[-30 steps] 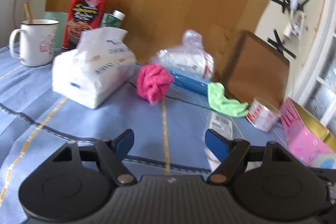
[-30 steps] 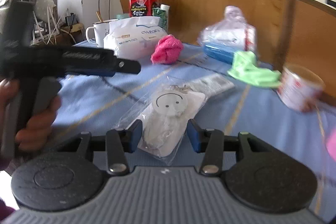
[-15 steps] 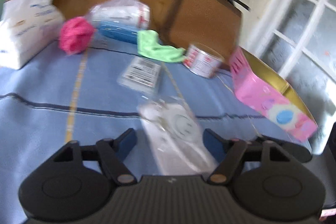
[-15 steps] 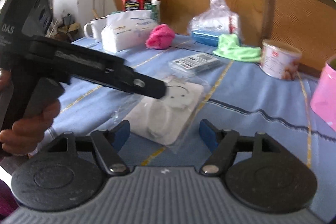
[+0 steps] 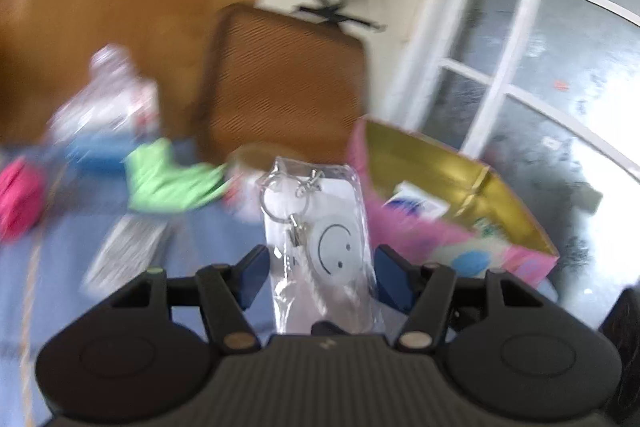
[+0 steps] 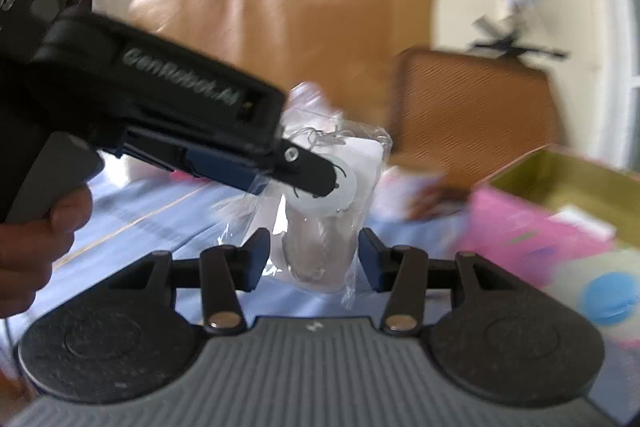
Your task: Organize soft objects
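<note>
A clear plastic packet with a white smiley-face keychain (image 5: 320, 247) is lifted off the blue tablecloth. It stands upright between the fingers of my left gripper (image 5: 316, 273), whose jaws stand wide apart with gaps beside the packet. In the right wrist view the packet (image 6: 324, 211) sits between the open jaws of my right gripper (image 6: 314, 261), with the left gripper's body (image 6: 168, 123) reaching over it from the left. What bears the packet is hard to tell through the blur. A pink box with a gold inside (image 5: 452, 195) stands at the right.
A green cloth (image 5: 168, 179), a pink cloth (image 5: 18, 199), a bagged white bundle on a blue pack (image 5: 108, 123) and a flat packet (image 5: 124, 251) lie on the blue tablecloth (image 5: 60, 267). A brown chair back (image 5: 280, 87) stands behind. A window is at the right.
The keychain packet has come up off the tablecloth. Both grippers have swung right toward the pink box. The right gripper's jaws stand closer together than half a second ago.
</note>
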